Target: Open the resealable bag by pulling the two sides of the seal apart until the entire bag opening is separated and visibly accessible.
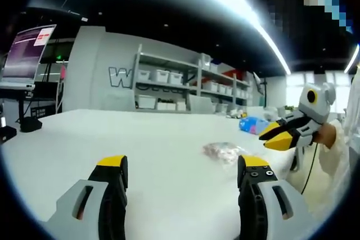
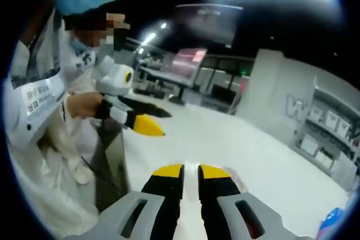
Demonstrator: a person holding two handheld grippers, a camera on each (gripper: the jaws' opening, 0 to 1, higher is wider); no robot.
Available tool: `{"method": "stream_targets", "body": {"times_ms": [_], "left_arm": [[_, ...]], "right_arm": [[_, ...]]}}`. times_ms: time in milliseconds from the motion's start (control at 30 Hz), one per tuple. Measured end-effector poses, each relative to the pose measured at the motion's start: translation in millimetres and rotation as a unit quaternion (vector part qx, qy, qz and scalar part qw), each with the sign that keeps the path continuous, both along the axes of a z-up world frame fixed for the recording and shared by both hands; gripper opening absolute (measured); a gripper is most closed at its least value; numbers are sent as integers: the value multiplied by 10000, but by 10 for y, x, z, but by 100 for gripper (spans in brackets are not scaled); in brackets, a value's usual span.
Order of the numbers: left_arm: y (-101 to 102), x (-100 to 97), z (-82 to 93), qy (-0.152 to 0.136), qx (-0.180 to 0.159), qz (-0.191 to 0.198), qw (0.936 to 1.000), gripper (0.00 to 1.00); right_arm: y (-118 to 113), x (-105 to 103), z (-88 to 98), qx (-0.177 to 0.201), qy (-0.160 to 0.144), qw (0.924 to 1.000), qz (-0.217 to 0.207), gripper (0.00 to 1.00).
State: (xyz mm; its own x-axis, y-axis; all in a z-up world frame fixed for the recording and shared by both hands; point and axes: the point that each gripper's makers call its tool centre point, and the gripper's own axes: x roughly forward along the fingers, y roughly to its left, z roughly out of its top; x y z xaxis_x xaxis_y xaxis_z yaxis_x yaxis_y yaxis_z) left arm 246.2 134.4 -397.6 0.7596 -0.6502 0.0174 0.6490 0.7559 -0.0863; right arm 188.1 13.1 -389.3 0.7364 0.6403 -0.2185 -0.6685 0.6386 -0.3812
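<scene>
A small clear resealable bag point(image 1: 224, 151) with pale contents lies flat on the white table point(image 1: 140, 139), ahead and to the right of centre in the left gripper view. My left gripper point(image 1: 183, 162) hangs just above the table with its jaws wide apart and nothing between them, short of the bag. My right gripper point(image 1: 279, 136) comes in from the right, beyond the bag and apart from it. In the right gripper view my right gripper point(image 2: 190, 171) has its yellow-tipped jaws nearly together, holding nothing. The left gripper point(image 2: 156, 120) shows there, held in a hand.
A blue packet point(image 1: 253, 125) lies further back on the table. Grey shelves point(image 1: 185, 85) with white bins stand behind, and a monitor point(image 1: 28, 51) on a stand at the left. A person in a white coat point(image 2: 39, 133) stands at the table edge point(image 2: 126, 167).
</scene>
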Motion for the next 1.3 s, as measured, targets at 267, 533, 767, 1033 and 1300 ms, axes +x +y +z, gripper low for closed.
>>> {"method": "stream_targets", "body": {"times_ms": [267,533,767,1033,1300], "left_arm": [[-28,-30,42,-53,-59,-90,9999,78],[-57,-71,53,-77,-63,-175,9998,78],[-52,-87,44,-77,-60,-207,9997,78],[-64,-105,44,-95,-62,-242,9996,78],[-129,-157,46,-120,-40,-357,9993,77]], "right_arm": [[119,19,-118,-757,192,9962,374,7],[177,75,-206,-1707,274,9834,545,7],[142,105,-255,-2204,355,9732,544,7],[168,103,-277,-2678,282,9606,691,7],[168,112,-322,-3193,300,9434,839,7]]}}
